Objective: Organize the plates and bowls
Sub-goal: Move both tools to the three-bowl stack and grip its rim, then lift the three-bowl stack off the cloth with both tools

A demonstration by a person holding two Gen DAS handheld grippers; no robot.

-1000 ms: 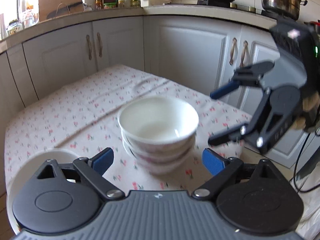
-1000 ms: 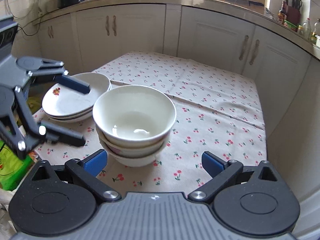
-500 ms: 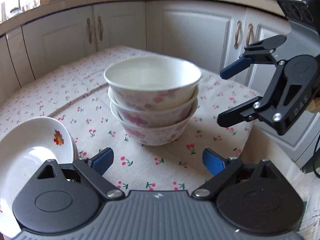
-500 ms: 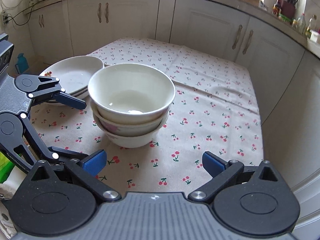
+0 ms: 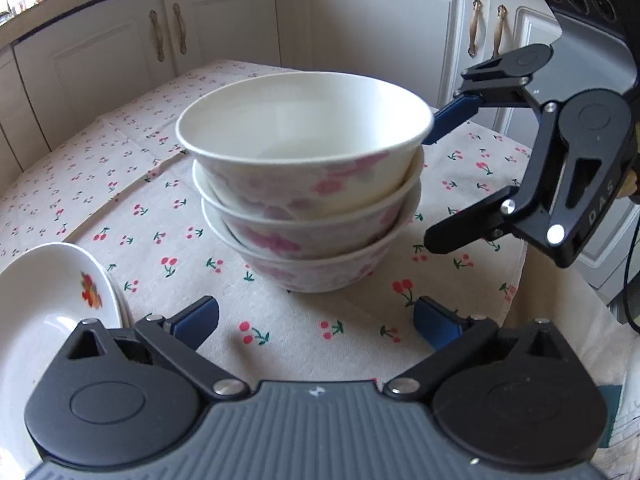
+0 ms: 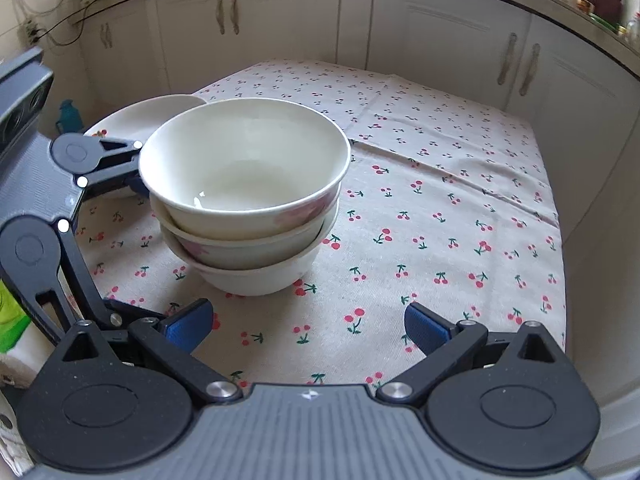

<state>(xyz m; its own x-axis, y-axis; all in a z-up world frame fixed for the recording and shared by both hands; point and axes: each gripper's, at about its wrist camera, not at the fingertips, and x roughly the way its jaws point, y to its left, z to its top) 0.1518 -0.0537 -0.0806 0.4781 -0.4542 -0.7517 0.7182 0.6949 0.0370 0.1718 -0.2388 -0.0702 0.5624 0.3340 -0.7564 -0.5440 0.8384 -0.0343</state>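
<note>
White ceramic bowls with pink floral print, nested three high (image 5: 308, 196), are shown at frame centre on the cherry-patterned tablecloth (image 5: 120, 168). White shallow plates with a red motif (image 5: 44, 308) are stacked at lower left. The left gripper (image 5: 316, 320) is held spread, short of the stack and empty; the right gripper (image 5: 434, 184) is likewise spread at centre right, its upper finger just beside the top rim. The stacking step appears finished. A two-sided grasp or withdrawal is judged next.
</note>
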